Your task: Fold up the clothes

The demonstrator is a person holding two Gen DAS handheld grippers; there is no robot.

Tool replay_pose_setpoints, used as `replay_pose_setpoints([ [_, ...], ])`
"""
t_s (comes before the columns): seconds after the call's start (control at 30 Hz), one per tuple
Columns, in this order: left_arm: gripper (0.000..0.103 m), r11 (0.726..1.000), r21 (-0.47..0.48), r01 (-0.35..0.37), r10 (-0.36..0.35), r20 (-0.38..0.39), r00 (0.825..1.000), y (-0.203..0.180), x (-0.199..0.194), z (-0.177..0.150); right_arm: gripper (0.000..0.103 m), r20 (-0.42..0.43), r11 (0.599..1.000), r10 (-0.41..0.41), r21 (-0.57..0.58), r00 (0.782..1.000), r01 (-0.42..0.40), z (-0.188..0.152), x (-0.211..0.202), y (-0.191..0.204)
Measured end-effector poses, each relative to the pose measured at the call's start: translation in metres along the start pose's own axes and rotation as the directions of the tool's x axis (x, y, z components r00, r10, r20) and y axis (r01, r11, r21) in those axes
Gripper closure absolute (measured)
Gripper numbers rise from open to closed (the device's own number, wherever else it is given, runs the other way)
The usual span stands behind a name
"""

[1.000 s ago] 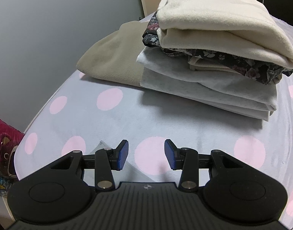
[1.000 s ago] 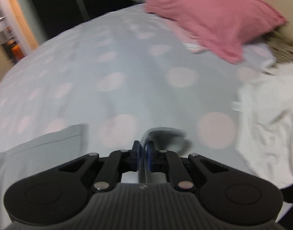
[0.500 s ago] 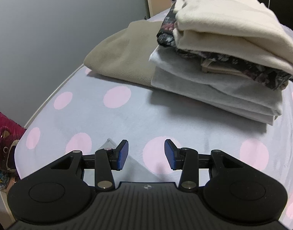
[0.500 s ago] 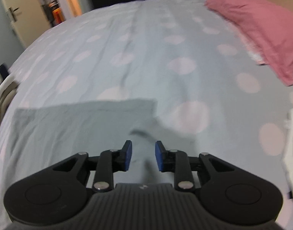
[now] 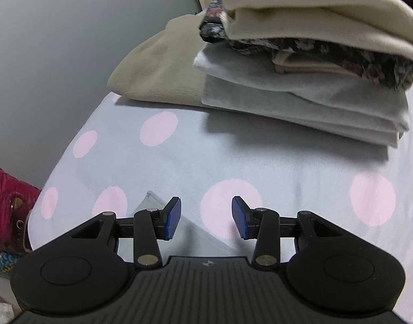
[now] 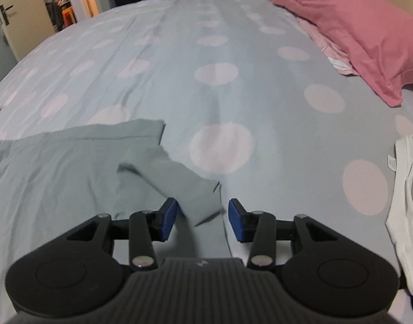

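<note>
A pale green garment (image 6: 58,178) lies flat on the dotted bed sheet (image 6: 220,81) in the right wrist view. Its sleeve (image 6: 176,186) is folded across and lies loose between the jaws of my right gripper (image 6: 202,220), which are opening with the pads off the cloth. In the left wrist view my left gripper (image 5: 206,221) stands open just above the sheet. A corner of the pale garment (image 5: 152,202) shows under its left finger, untouched. A stack of folded clothes (image 5: 301,62) sits beyond it.
A beige folded piece (image 5: 163,70) lies left of the stack, by a grey wall (image 5: 71,40). A pink pillow (image 6: 349,29) is at the bed's far right. A crumpled white garment (image 6: 406,202) lies at the right edge. A red patterned bag (image 5: 6,208) stands off the bed's left side.
My right gripper let go of the green sleeve, opened and sank toward the bed, and the sleeve dropped onto the garment. The left gripper stayed open and drew closer to the stack.
</note>
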State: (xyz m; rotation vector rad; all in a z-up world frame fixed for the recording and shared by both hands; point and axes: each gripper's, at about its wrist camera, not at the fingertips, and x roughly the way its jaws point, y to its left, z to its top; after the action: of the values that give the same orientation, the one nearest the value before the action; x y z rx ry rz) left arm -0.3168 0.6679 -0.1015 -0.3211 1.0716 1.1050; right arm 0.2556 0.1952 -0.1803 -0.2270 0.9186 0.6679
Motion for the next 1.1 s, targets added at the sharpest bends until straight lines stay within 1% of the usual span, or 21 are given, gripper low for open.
replay_pose_setpoints([
  [0.03, 0.064, 1.0, 0.005, -0.001, 0.001, 0.002, 1.0, -0.001, 0.0, 0.0, 0.069, 0.004, 1.0, 0.002, 0.013, 1.0, -0.002, 0.001, 0.001, 0.0],
  [0.07, 0.064, 1.0, 0.009, 0.0, 0.0, 0.004, 1.0, -0.001, -0.001, 0.0, 0.092, 0.013, 1.0, 0.014, 0.027, 1.0, -0.014, 0.003, 0.0, 0.0],
  [0.1, 0.064, 1.0, 0.009, 0.003, -0.003, 0.008, 1.0, -0.001, -0.001, 0.0, 0.097, 0.03, 1.0, 0.01, 0.028, 0.999, -0.011, 0.005, -0.004, 0.001],
  [0.2, 0.064, 1.0, -0.001, 0.019, -0.019, 0.019, 1.0, 0.0, -0.005, 0.001, 0.097, 0.092, 1.0, -0.024, 0.017, 0.996, 0.022, 0.017, -0.026, 0.001],
  [0.33, 0.064, 0.999, -0.022, 0.039, -0.038, 0.041, 0.998, 0.005, -0.013, 0.001, 0.098, 0.167, 0.997, -0.082, 0.025, 0.982, 0.079, 0.038, -0.064, -0.005],
  [0.4, 0.064, 0.998, -0.039, 0.05, -0.047, 0.053, 0.997, 0.009, -0.018, 0.001, 0.098, 0.201, 0.99, -0.14, 0.031, 0.97, 0.137, 0.047, -0.089, -0.01],
  [0.47, 0.064, 0.996, -0.068, 0.062, -0.058, 0.063, 0.996, 0.015, -0.022, 0.001, 0.098, 0.231, 0.978, -0.207, 0.04, 0.951, 0.204, 0.056, -0.115, -0.017],
  [0.57, 0.064, 0.99, -0.12, 0.08, -0.072, 0.071, 0.995, 0.026, -0.026, 0.0, 0.098, 0.245, 0.955, -0.295, 0.053, 0.924, 0.291, 0.062, -0.151, -0.03],
  [0.73, 0.064, 0.984, -0.161, 0.08, -0.07, 0.068, 0.995, 0.036, -0.027, -0.002, 0.098, 0.242, 0.913, -0.406, 0.064, 0.881, 0.403, 0.054, -0.203, -0.062],
  [0.87, 0.064, 0.984, -0.164, 0.072, -0.062, 0.064, 0.996, 0.037, -0.03, -0.003, 0.098, 0.219, 0.874, -0.485, 0.104, 0.847, 0.474, 0.043, -0.225, -0.097],
  [1.03, 0.064, 0.989, -0.139, 0.052, -0.044, 0.061, 0.997, 0.03, -0.033, -0.005, 0.098, 0.18, 0.827, -0.561, 0.161, 0.808, 0.538, 0.033, -0.229, -0.142],
  [1.1, 0.064, 0.991, -0.128, 0.038, -0.031, 0.054, 0.998, 0.026, -0.032, -0.005, 0.098, 0.151, 0.807, -0.588, 0.174, 0.795, 0.564, 0.03, -0.221, -0.159],
])
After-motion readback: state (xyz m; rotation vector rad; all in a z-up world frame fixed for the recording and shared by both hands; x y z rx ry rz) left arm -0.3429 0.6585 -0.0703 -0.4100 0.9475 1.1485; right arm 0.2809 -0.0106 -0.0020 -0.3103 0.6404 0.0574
